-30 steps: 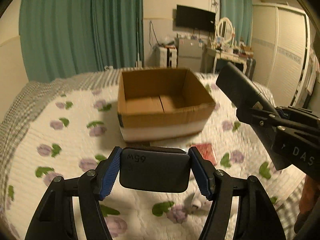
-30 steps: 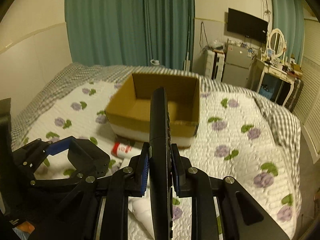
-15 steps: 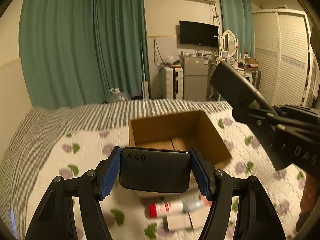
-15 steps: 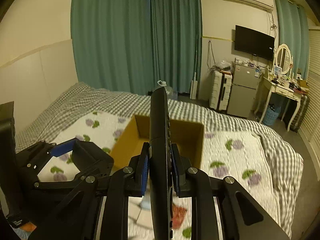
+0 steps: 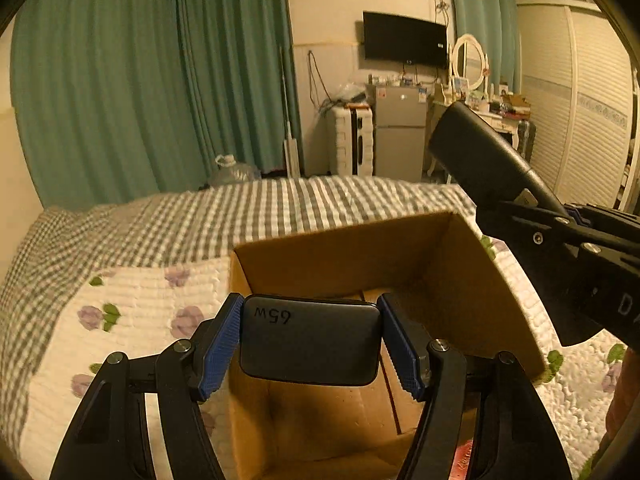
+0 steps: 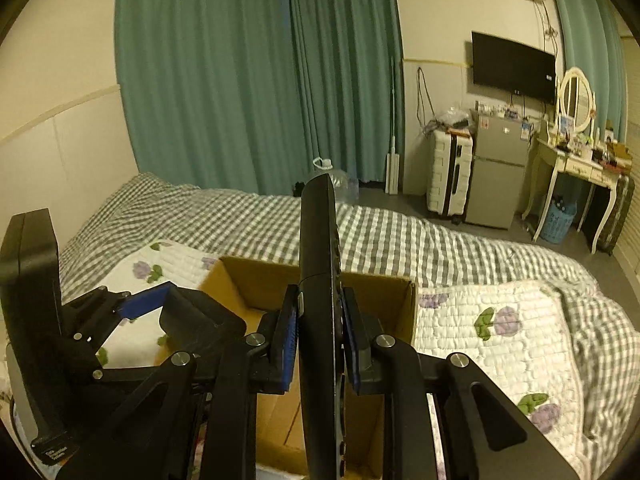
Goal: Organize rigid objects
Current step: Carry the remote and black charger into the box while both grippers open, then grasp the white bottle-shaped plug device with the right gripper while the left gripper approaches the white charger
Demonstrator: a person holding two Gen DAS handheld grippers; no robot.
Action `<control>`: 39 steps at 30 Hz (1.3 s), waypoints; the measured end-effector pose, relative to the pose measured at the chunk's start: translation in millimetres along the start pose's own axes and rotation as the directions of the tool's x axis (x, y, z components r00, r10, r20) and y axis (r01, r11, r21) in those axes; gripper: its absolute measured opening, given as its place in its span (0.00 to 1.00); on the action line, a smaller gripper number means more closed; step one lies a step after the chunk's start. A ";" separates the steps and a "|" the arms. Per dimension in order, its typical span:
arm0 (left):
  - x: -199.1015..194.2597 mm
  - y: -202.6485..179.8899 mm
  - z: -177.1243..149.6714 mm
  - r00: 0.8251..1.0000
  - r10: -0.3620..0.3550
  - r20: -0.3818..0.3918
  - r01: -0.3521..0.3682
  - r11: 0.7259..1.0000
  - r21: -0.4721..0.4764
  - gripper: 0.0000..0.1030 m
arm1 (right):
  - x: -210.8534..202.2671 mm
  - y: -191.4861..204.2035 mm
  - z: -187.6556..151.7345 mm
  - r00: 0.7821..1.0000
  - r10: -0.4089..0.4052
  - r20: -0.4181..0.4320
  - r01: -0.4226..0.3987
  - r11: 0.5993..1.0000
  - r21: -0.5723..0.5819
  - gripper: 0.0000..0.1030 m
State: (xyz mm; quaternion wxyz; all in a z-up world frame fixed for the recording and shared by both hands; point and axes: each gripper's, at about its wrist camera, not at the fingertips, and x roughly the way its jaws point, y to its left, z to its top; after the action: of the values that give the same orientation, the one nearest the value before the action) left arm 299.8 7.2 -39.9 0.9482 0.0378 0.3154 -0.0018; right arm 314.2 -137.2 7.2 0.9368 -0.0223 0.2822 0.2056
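**Both hands now over the box**

Both grippers have pushed forward since a second ago: the cardboard box [image 5: 460,280], then well ahead on the bed [image 5: 132,308], now sits right beneath them. The left gripper [image 5: 311,338] has its blue fingers [image 5: 220,350] clamped on a black charger block [image 5: 310,340], marked "65w", held above the box's open interior. The right gripper [image 6: 318,334] has its fingers [image 6: 289,334] pinching a slim black remote control [image 6: 319,264] on edge, tip pointing up and forward over the box. A red item [image 5: 464,458] peeks out at the bottom edge.
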 end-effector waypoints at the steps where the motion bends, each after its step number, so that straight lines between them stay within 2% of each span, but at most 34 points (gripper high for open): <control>1: 5.0 -0.4 -2.1 1.000 -0.002 -0.010 0.002 1.000 0.003 0.66 | 5.4 -2.4 -2.8 1.000 -0.002 -0.010 0.002 1.000 0.002 0.18; 7: 19.2 -8.3 -14.1 0.998 -0.014 -0.054 0.015 1.000 0.007 0.68 | 25.9 -13.0 -15.6 0.998 -0.012 -0.055 0.012 1.000 0.009 0.18; 11: 9.1 -10.2 -10.9 1.000 0.008 -0.012 -0.007 1.000 0.014 0.69 | 25.2 -16.2 -17.0 0.998 -0.015 -0.057 0.016 1.000 0.017 0.18; 17: -2.6 6.5 -13.9 0.999 0.019 -0.036 -0.020 0.999 -0.028 0.69 | 24.1 -16.0 -15.9 0.998 -0.005 -0.058 0.006 1.000 0.023 0.18; 24: -11.6 20.0 -24.0 0.998 0.030 -0.049 -0.033 0.997 -0.063 0.69 | 43.1 -10.4 -30.1 0.994 0.022 -0.108 -0.018 0.999 0.036 0.19; 26: -15.8 22.1 -26.6 0.998 0.027 -0.055 -0.031 0.997 -0.068 0.69 | 39.1 -10.7 -31.4 0.995 0.006 -0.095 -0.002 0.999 0.045 0.35; 27: -18.3 23.0 -27.7 0.998 0.026 -0.058 -0.030 0.997 -0.070 0.69 | 33.7 -10.7 -31.4 0.997 -0.009 -0.080 0.013 0.999 0.047 0.59; 28: -21.4 23.3 -28.6 0.998 0.025 -0.062 -0.029 0.997 -0.069 0.69 | 24.6 -11.7 -31.9 0.998 -0.020 -0.054 0.023 0.998 0.052 0.68; 34: -62.6 30.7 -36.7 0.998 0.008 -0.062 -0.013 0.997 -0.081 0.70 | -40.0 -6.9 -37.6 0.999 -0.052 0.012 0.051 0.998 0.041 0.68; 39: -101.0 35.1 -49.8 0.998 -0.006 -0.058 0.001 0.996 -0.090 0.70 | -90.2 15.7 -67.7 0.999 -0.043 -0.011 0.043 0.999 0.021 0.68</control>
State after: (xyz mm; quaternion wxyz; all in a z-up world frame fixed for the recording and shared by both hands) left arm 190.0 43.7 -16.8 0.9394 -0.0053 0.3427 0.0117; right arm 204.6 -167.1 0.1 0.9397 -0.0196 0.2885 0.1823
